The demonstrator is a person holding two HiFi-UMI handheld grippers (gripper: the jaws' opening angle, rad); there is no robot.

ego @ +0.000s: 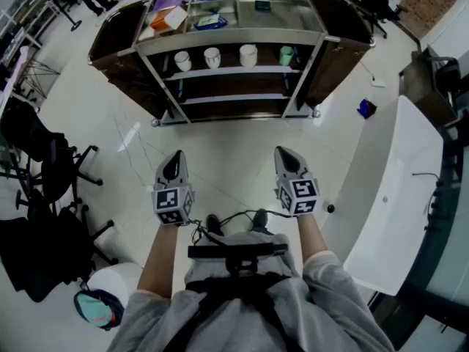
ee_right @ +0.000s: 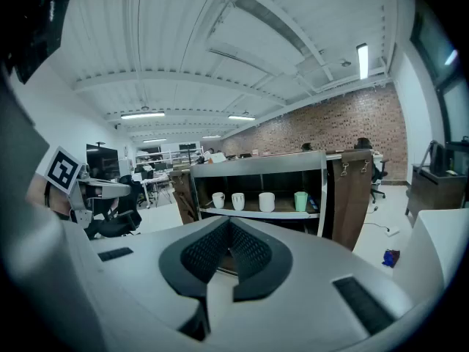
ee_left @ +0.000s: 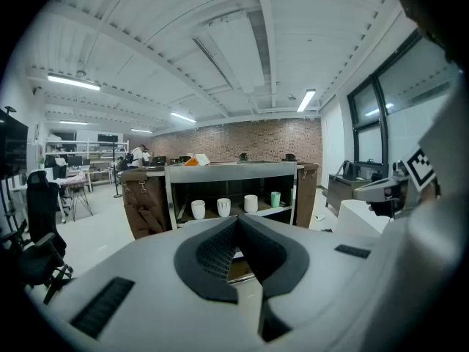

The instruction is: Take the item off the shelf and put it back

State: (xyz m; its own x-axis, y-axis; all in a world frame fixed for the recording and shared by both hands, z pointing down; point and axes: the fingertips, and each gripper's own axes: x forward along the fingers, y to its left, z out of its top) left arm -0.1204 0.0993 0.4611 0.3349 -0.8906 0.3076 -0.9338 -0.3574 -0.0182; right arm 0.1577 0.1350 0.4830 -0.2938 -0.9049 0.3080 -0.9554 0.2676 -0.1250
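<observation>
Four cups (ego: 248, 54) in a row on the shelf (ego: 234, 72), well ahead of the left gripper (ego: 174, 157) and right gripper (ego: 285, 153)

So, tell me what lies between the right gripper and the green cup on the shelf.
Between the right gripper and the green cup lies only bare white floor, as the head view shows.

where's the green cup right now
In the head view, the green cup stands on the shelf, rightmost in the row, just right of a white cup.
</observation>
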